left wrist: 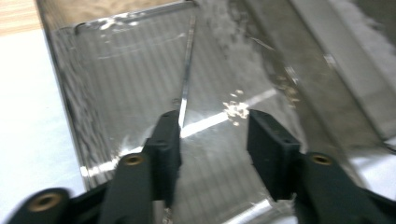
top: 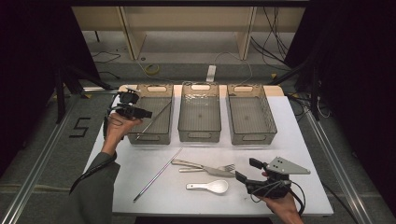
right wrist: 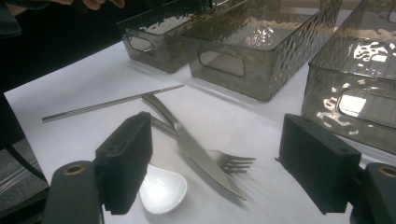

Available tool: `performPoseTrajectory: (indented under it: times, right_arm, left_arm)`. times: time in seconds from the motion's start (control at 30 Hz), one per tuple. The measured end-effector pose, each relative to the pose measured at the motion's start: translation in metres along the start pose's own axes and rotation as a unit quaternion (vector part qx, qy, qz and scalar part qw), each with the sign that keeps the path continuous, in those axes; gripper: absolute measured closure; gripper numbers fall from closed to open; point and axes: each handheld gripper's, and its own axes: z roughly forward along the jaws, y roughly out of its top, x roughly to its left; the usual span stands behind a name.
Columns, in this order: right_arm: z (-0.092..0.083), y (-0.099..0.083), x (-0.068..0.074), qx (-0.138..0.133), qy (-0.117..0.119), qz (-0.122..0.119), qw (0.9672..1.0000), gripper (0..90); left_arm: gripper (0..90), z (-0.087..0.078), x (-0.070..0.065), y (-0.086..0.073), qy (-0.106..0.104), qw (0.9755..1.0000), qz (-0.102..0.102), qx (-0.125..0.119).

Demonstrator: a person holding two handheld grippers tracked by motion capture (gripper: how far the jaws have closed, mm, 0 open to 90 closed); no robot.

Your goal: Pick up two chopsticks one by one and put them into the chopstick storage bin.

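The three bins looked like smoky, see-through plastic, glossy, with a rippled, hammered texture that threw back bright glints. At nine o'clock of the row, the left bin held a thin chopstick of polished metal, catching light along its length. Down at six o'clock lay a second metal chopstick, just as shiny. The knife and fork were brushed steel, smooth, the blade's edge serrated. The spoon looked glazed white, ceramic-like, very glossy. The table was matt white and smooth. Both grippers' pads were matt black, slightly grainy.
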Motion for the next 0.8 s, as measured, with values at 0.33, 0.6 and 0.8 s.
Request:
performPoseTrajectory:
  times: [0.33,0.6,0.8]
  right_arm:
    - [0.000,0.000,0.001,0.000,0.000,-0.001,1.0000,26.5]
    - [-0.002,0.001,0.002,-0.002,-0.001,-0.006,1.0000,26.5]
    - [-0.002,0.001,0.002,-0.001,0.000,-0.006,1.0000,26.4]
  left_arm:
    - [28.4,-0.030,-0.023,-0.022,-0.042,0.9989,0.021,0.001]
    - [23.6,-0.032,-0.037,-0.042,-0.035,0.9975,0.047,0.039]
    - [20.5,-0.030,-0.047,-0.057,-0.044,0.9952,0.058,0.065]
